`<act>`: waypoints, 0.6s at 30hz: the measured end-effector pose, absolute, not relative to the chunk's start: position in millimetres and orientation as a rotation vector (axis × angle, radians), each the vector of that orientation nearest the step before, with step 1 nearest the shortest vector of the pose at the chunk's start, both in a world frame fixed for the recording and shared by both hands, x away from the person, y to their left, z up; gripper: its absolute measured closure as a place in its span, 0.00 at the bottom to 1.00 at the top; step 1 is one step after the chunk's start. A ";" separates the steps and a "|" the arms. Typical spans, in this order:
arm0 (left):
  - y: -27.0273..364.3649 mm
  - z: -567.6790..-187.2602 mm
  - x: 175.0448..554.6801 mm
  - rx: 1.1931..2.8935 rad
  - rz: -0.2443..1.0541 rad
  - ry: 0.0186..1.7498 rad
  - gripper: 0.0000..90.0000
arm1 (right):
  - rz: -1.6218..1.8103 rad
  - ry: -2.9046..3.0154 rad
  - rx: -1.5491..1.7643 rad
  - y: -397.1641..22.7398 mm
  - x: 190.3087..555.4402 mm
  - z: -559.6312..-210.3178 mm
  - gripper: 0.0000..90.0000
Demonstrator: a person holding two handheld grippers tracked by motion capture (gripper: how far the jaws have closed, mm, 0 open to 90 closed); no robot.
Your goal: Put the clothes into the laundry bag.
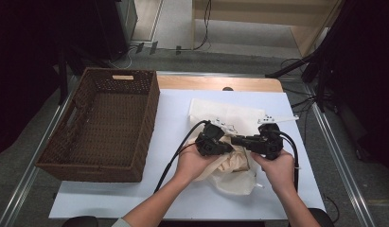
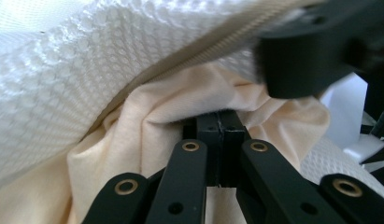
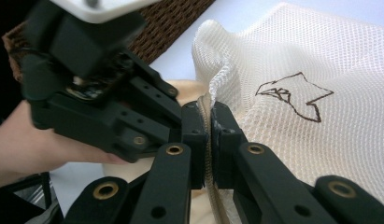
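Observation:
A white mesh laundry bag (image 1: 225, 116) lies on the white table top (image 1: 182, 189), with a cream cloth (image 1: 230, 163) bunched at its near opening. My left gripper (image 1: 227, 147) reaches in from the left; in the left gripper view it (image 2: 220, 122) is shut on a fold of the cream cloth (image 2: 147, 121), under the mesh bag's zippered edge (image 2: 133, 70). My right gripper (image 1: 237, 140) faces it from the right and is shut (image 3: 208, 112) on the mesh bag's zippered rim (image 3: 217, 70). A dark outline logo (image 3: 295, 93) marks the mesh.
A large brown wicker basket (image 1: 104, 125) stands at the table's left and holds nothing. The left gripper's body (image 3: 87, 93) sits right next to the right gripper's jaws. Dark stands and cables (image 1: 320, 71) are beyond the right edge.

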State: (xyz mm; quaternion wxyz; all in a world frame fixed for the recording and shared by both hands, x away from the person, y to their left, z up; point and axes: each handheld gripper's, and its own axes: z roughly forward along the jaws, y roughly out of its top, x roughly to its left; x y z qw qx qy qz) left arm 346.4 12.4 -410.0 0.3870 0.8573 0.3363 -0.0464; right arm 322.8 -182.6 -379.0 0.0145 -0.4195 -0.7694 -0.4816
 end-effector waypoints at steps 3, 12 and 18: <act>5.6 -415.0 352.1 2.190 -0.119 0.850 1.00 | -1.502 -2.382 -1.296 -183.4 322.5 -378.4 0.96; 8.1 -407.2 360.7 2.185 -0.158 0.854 1.00 | -1.503 -2.425 -1.290 -185.7 321.8 -380.3 0.96; 25.1 -386.9 351.3 2.172 -0.188 0.794 0.80 | -1.513 -2.407 -1.295 -190.0 323.8 -382.4 0.96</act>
